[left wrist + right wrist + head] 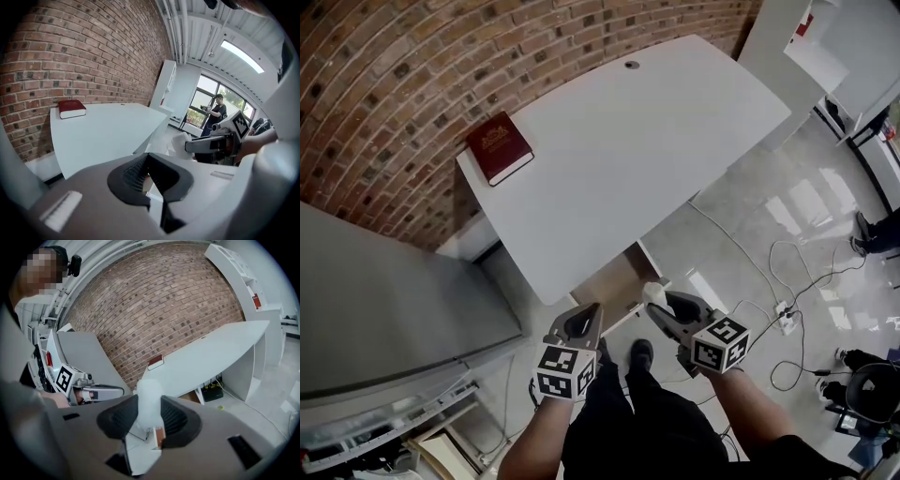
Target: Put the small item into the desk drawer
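The right tool (149,417) is clamped on the small white item (149,397), a soft-looking pale lump that stands up between its pads. The left tool (150,174) has its jaws together at the tips with nothing between them. Both hang side by side just off the near edge of the tabletop (647,141), over the drawer (617,281), which stands pulled out below that edge with its wood-coloured inside showing.

The step in hand looks like the carry: the item is held, the drawer is open, and the drop has not been made. The next move calls for lowering the right tool until the item is over the drawer's open inside, clear of the tabletop's edge, then parting the jaws. The left tool seems free to push the drawer shut afterwards.

A red book (499,147) lies on the far left corner of the tabletop by the brick wall (384,84), well apart. Cables (769,272) trail on the floor to the right. Nothing blocks the drawer.
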{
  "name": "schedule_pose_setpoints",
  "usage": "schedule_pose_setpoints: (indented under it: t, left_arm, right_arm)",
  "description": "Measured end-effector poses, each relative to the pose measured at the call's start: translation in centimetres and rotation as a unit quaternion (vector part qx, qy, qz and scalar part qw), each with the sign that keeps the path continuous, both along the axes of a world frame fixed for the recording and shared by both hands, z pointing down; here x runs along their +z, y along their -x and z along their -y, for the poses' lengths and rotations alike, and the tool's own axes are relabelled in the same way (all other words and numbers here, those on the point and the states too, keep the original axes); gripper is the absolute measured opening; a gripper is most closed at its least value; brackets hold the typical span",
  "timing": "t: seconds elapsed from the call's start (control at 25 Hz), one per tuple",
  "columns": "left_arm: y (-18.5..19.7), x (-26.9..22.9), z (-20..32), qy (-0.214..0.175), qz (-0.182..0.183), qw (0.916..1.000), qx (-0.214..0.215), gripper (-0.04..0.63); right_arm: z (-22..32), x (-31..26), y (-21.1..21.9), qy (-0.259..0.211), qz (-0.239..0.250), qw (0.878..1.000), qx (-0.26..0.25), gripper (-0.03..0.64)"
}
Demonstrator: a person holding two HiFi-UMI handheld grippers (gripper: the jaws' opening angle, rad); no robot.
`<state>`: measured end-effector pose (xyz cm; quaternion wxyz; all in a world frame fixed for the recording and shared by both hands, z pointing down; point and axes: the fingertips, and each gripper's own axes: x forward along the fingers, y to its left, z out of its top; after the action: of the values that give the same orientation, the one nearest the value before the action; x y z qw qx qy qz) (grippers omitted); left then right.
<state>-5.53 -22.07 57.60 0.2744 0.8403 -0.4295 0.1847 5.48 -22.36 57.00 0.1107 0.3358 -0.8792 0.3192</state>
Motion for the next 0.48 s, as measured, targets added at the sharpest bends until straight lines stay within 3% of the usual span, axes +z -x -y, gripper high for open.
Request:
schedule_pose_setpoints:
  t: [0.48]
  left_arm:
    - [0.4, 5.9, 1.0, 0.027, -0.019, 0.9993, -0.019, 0.009]
  right_arm:
    - [1.2, 7.7, 1.3, 0.054, -0.049, 0.997, -0.029, 0.143]
